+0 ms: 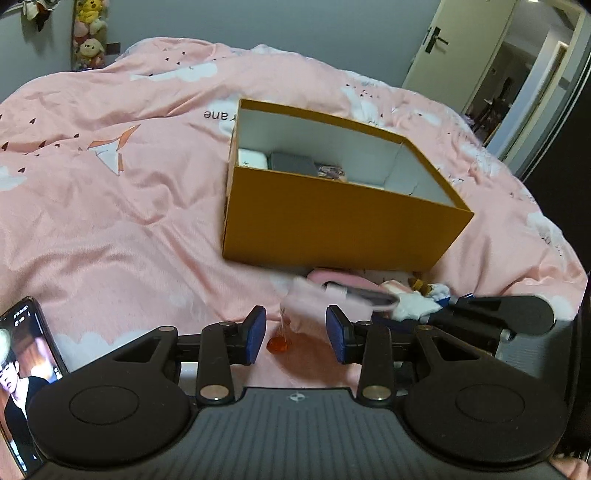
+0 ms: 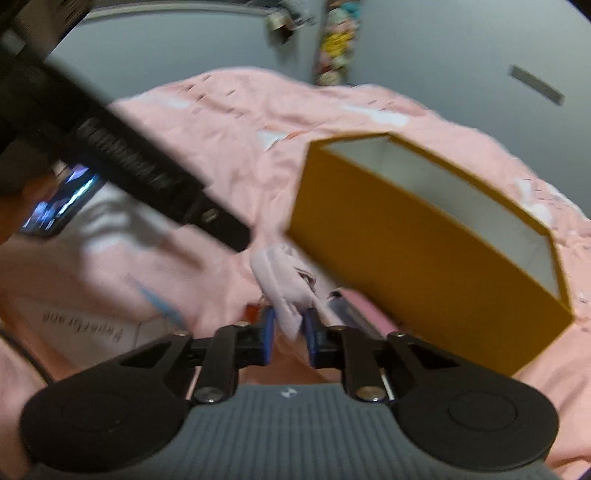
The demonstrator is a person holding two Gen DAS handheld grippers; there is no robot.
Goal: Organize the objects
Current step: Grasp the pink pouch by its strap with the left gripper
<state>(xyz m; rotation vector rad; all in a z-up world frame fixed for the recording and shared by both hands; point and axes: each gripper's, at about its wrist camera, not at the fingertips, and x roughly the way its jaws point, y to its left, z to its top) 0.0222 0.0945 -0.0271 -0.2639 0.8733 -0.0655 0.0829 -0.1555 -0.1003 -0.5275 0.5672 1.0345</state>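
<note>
An open orange box (image 1: 332, 229) with a white inside stands on the pink duvet (image 1: 110, 184). In it lie a white item (image 1: 252, 158) and a grey item (image 1: 293, 162). My right gripper (image 2: 290, 321) is shut on a pale pink padded pouch (image 2: 280, 273), just in front of the box (image 2: 406, 251). The left wrist view shows that pouch (image 1: 314, 299) as a blur just beyond my left gripper (image 1: 296, 314), with a red charm (image 1: 279, 343) hanging under it. The left gripper's blue pads stand apart and press on nothing.
A phone (image 1: 26, 350) playing a video lies at the near left. A small doll in white and blue (image 1: 417, 299) and a pink item (image 1: 332, 275) lie against the box's near wall. Plush toys (image 1: 88, 33) hang on the far wall; a door (image 1: 461, 48) stands at the right.
</note>
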